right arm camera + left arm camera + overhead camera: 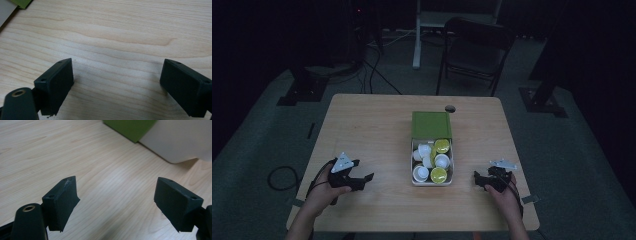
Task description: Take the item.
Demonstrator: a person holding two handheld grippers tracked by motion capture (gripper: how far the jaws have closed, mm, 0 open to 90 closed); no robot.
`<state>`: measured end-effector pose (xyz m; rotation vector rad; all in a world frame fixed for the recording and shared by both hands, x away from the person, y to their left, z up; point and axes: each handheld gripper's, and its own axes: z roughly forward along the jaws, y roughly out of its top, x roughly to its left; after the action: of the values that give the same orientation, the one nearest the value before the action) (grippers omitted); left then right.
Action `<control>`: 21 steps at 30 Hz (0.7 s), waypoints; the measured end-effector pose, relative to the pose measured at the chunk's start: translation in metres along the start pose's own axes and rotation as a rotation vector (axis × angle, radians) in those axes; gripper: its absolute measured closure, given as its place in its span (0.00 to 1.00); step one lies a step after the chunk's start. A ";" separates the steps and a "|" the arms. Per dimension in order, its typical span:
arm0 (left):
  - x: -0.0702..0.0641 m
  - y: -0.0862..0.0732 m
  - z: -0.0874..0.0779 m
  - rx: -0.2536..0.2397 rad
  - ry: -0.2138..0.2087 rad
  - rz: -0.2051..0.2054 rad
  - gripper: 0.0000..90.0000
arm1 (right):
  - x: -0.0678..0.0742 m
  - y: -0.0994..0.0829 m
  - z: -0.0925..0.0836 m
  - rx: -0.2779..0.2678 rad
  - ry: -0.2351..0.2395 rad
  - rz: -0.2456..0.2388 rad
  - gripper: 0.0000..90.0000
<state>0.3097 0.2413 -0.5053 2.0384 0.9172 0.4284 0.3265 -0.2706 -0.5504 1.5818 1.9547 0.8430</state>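
A white box (414,176) with a green lid (431,124) folded back stands at the middle of the wooden table (372,120). Several white and yellow-green capsules (434,161) lie inside it. My left gripper (362,176) rests on the table left of the box, open, with bare wood between its jaws (116,202). The box's white wall (180,140) and green lid (130,127) show at the top right of the left gripper view. My right gripper (479,180) rests right of the box, open over bare wood (117,85).
A dark round hole (450,108) sits in the table just behind the lid. Beyond the table stand a black folding chair (474,50), a white post (417,35) and dark stand bases with cables on the grey floor. A cable coil (282,177) lies at the left.
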 end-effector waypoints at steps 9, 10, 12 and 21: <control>-0.019 0.002 0.016 0.018 -0.102 0.051 0.22 | 0.000 0.000 0.000 0.000 0.000 -0.001 0.12; -0.023 0.002 0.020 0.024 -0.113 0.064 0.22 | 0.000 0.000 0.000 0.000 0.000 -0.001 0.12; -0.026 0.002 0.023 0.027 -0.126 0.075 0.22 | 0.000 0.000 0.000 0.000 0.000 -0.001 0.12; -0.041 0.003 0.031 0.036 -0.169 0.139 0.21 | 0.000 0.000 0.000 0.000 0.000 -0.001 0.12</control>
<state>0.3011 0.1924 -0.5201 2.1428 0.6891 0.3097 0.3265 -0.2708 -0.5504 1.5809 1.9554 0.8429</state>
